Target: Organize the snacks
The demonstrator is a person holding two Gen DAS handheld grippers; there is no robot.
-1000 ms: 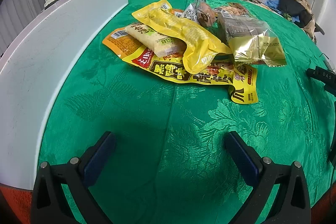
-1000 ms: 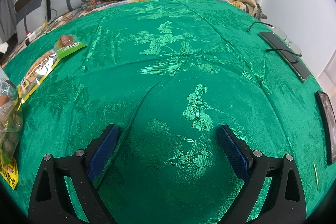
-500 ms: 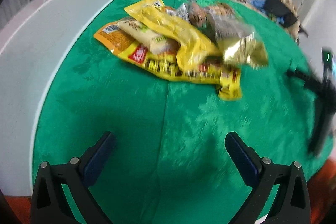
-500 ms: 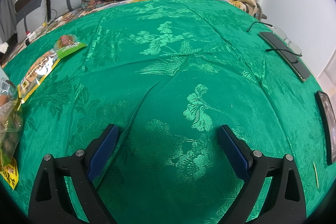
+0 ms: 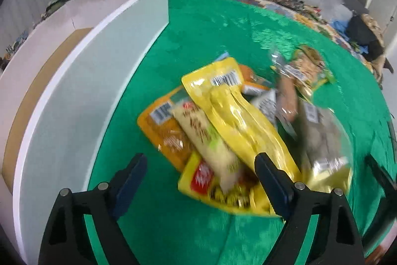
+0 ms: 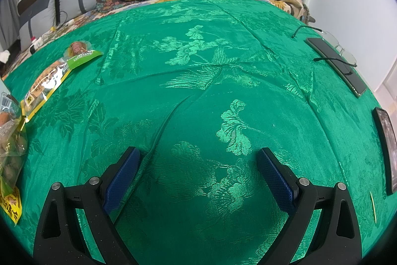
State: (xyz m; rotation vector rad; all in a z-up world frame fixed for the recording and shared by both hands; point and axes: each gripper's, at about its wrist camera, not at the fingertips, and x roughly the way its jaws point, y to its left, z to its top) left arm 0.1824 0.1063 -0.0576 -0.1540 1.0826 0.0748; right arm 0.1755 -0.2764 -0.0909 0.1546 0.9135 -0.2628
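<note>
A pile of snack packs lies on the green tablecloth (image 5: 203,24): a long yellow pouch (image 5: 238,116) on top, a pale pack (image 5: 208,138), an orange pack (image 5: 163,131), a big yellow bag (image 5: 223,195) underneath and a gold-edged clear pack (image 5: 325,140). My left gripper (image 5: 199,160) hovers over the pile's near end. Its jaws are closing with the pale and orange packs between them, and the pads touch nothing. My right gripper (image 6: 198,153) stands open over bare cloth. In the right wrist view a green and yellow pack (image 6: 54,76) lies far left.
A long white box (image 5: 82,91) with a brown inside runs along the left of the pile. Two phones (image 6: 335,66) (image 6: 387,150), glasses (image 6: 345,51) and a thin stick (image 6: 373,206) lie at the table's right side. A sofa with cushions and clothes stands behind.
My left gripper has moved forward to the pile and now hangs over its near end, with its jaws a little narrower. The right gripper has not moved.
</note>
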